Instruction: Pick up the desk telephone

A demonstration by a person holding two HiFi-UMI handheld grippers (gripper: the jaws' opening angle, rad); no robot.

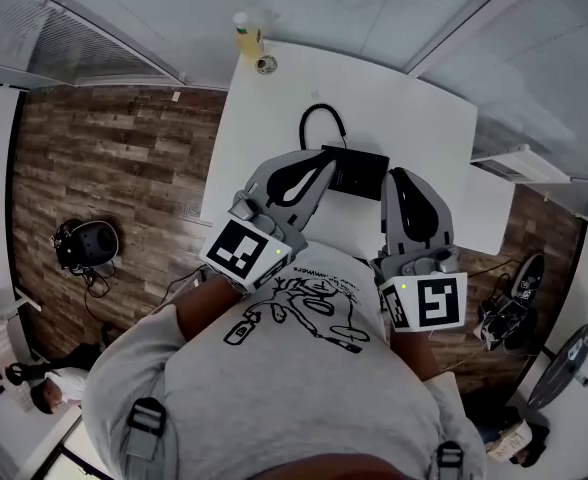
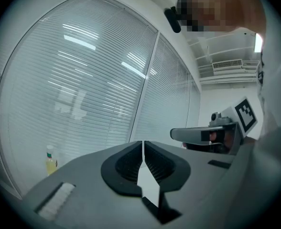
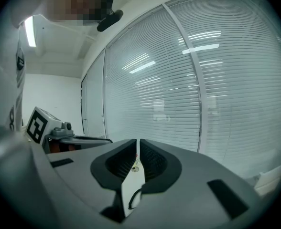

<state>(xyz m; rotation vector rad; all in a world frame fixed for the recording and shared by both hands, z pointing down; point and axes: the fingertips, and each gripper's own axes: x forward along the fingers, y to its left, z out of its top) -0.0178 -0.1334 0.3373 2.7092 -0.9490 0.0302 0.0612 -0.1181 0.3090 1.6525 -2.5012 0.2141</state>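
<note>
Black desk telephone [image 1: 355, 171], toward the near edge of the tabletop [image 1: 274, 118], has both sides partly masked by left gripper [image 1: 317, 166] and right gripper [image 1: 401, 176], jaws closed on nothing.

Desk telephone [image 1: 356, 171]: side edges partly covered by fingertips of left gripper [image 1: 317, 165] and right gripper [image 1: 398, 176]; handset indistinguishable. Right gripper view: only sliver of cord [image 3: 133, 198] below fingertips. Bottle [image 1: 247, 36] far beyond fingertips, label too small.

right tool [image 3: 136, 148] jaws together, window blinds [image 3: 178, 94] behind
</note>
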